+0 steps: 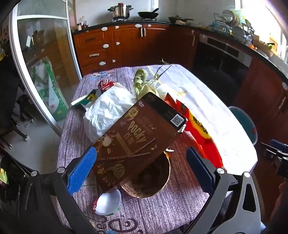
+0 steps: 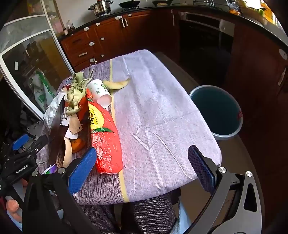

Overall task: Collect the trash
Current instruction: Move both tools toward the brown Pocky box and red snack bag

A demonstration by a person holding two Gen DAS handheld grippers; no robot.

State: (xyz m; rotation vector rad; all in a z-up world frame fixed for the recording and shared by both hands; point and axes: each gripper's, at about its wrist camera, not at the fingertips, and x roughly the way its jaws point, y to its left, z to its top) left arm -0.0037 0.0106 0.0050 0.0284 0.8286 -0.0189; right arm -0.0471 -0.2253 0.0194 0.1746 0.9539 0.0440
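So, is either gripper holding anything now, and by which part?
Nothing is clamped. The right gripper is open and empty; the left gripper is open too, the Pocky box only against one pad.

Left wrist view: high over near end of bench, tilted down, facing far kitchen cabinets. Close; Pocky box fills centre between blue fingers.

Right wrist view: off to right of that box, above near bench edge, same heading toward cabinets, looking down bench length. Bin visible beyond bench's right side.

Shared: red bag, paper cup, green husks, stove pot. Left gripper body seen at right view's left edge.
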